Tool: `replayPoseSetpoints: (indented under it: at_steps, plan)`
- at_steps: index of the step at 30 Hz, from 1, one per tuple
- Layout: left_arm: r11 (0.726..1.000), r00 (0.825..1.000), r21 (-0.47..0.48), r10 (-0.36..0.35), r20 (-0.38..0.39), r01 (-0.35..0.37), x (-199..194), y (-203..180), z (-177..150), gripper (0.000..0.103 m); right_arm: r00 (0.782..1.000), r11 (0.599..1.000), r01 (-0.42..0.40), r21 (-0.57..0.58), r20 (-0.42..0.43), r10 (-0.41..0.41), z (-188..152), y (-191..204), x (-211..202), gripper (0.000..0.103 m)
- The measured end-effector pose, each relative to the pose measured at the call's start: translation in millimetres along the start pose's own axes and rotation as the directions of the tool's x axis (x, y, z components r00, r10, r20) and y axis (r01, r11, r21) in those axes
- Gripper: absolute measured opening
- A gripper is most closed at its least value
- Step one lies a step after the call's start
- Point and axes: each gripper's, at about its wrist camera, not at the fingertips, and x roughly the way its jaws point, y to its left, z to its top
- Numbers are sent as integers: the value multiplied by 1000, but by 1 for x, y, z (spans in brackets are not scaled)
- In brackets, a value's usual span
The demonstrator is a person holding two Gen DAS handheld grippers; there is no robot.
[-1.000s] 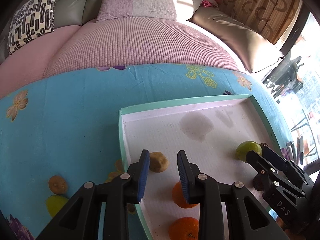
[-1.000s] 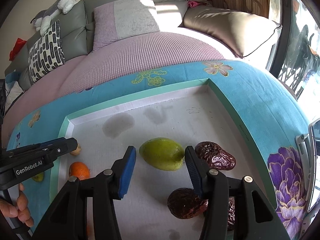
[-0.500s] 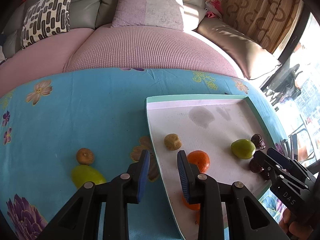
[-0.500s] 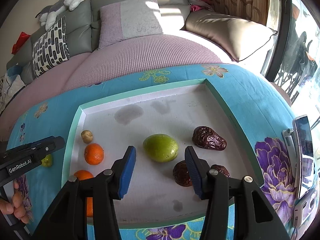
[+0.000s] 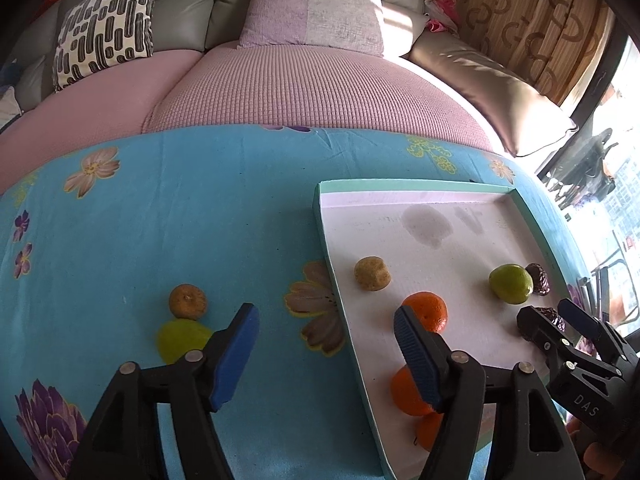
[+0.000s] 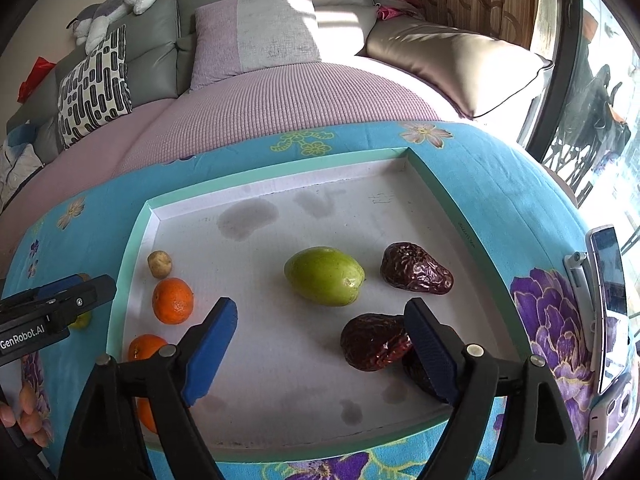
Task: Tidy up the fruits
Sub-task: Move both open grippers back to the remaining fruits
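The left gripper (image 5: 326, 338) is hovering with fingers spread wide and empty, straddling the tray (image 5: 344, 308) rim's left edge; a brown fruit (image 5: 187, 301) and green fruit (image 5: 180, 338) are lying on the blue cloth (image 5: 160, 216) left of it. The right gripper (image 6: 320, 344) is gaping wide over the tray, near a wrinkled date (image 6: 374, 342), with a green fruit (image 6: 325, 275) beyond it.

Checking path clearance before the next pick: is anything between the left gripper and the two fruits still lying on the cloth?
Nothing visible. The left gripper is open, with only bare cloth before the green fruit and brown fruit.
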Motion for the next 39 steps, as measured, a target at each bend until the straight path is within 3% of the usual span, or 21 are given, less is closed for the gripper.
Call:
replayPoseSetpoints:
  at_steps: [5, 7, 18, 29, 39]
  plan:
    - [999, 999, -10, 37, 17, -37, 1, 2, 0, 100, 1000, 1000, 21, 17, -3, -21, -1, -6, 2, 93]
    - [999, 998, -17, 51, 28, -50, 0, 4, 0, 103, 1000, 999, 23, 25, -3, -23, -1, -8, 2, 93]
    - [997, 996, -19, 77, 48, -76, -6, 15, -4, 103, 998, 998, 46, 33, 31, -47, -1, -12, -1, 95]
    - [991, 989, -18, 133, 67, -132, -28, 42, -23, 103, 1000, 1000, 0, -23, 20, 0, 1, 10, -2, 95]
    - [970, 973, -151, 207, 98, -191, -48, 100, -32, 103, 992, 990, -90, -105, 80, 98, 3, 52, -15, 95]
